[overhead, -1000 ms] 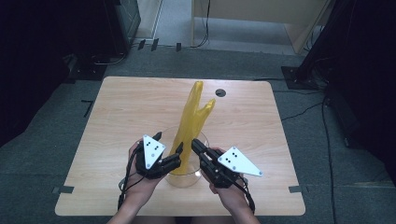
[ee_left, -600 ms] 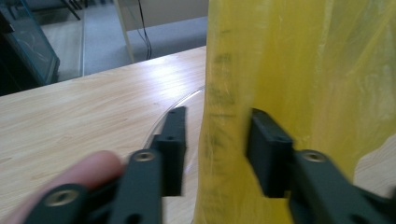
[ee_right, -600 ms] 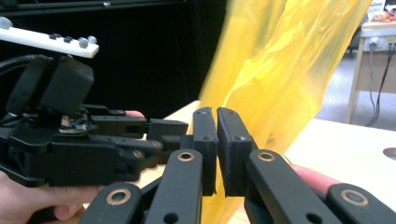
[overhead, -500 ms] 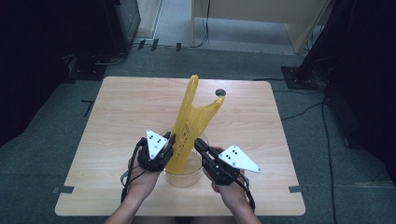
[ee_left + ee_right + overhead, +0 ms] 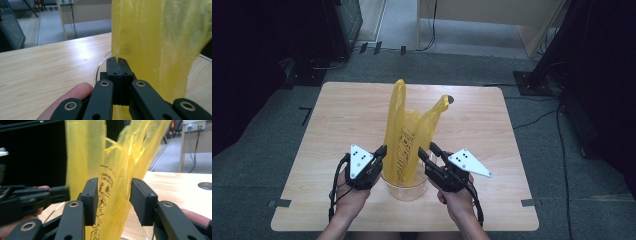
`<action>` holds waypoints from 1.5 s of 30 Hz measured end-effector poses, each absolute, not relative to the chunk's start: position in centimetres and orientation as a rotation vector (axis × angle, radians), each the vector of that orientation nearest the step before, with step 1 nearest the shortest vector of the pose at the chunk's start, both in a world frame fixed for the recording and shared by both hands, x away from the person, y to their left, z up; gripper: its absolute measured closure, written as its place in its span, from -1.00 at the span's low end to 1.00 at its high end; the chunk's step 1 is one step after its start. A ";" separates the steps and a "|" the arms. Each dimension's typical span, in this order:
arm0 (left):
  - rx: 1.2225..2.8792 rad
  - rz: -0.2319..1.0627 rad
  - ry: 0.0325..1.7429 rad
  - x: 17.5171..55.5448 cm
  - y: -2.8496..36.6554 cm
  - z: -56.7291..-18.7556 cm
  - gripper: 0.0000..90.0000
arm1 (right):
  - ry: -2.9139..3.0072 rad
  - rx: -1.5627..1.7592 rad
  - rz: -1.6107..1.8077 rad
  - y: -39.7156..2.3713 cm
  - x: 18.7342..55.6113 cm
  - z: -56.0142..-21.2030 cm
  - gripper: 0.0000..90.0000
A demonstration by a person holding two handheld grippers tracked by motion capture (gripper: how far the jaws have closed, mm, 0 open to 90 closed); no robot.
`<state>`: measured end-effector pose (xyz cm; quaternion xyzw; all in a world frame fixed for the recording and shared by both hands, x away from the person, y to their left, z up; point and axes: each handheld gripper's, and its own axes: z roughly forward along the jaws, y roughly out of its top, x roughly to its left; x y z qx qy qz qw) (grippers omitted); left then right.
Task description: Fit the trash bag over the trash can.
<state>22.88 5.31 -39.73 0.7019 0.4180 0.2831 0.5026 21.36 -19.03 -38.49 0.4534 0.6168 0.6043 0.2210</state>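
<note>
Yellow bag stood up in the clear tub, near edge of the desk.

The yellow bag (image 5: 404, 137) rises from the clear tub (image 5: 404, 187) on the desk (image 5: 337, 130). Its left side is pinched by the left gripper (image 5: 382, 151), jaws just closed tight on it. The right gripper (image 5: 426, 151) has just been opening, jaws half parted with the bag between them.

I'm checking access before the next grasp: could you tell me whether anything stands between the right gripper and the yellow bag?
Nothing visible does. The right gripper has just been opening, its jaws parted around the yellow bag, which rises from the clear container. The left gripper is shut on the bag's other side.
</note>
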 end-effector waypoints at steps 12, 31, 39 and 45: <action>1.664 0.668 1.015 21.4 7.8 -40.4 1.00 | 1.705 1.316 1.514 -18.5 22.9 -38.7 1.00; 1.661 0.618 1.043 21.0 9.7 -40.9 0.81 | 1.554 1.393 1.467 -24.0 22.5 -38.9 1.00; 1.581 0.574 1.065 21.1 11.6 -39.6 0.23 | 1.642 1.273 1.523 -23.2 22.0 -38.5 1.00; 1.494 0.611 1.052 20.2 12.4 -37.0 0.11 | 1.654 1.263 1.533 -23.1 22.0 -38.4 1.00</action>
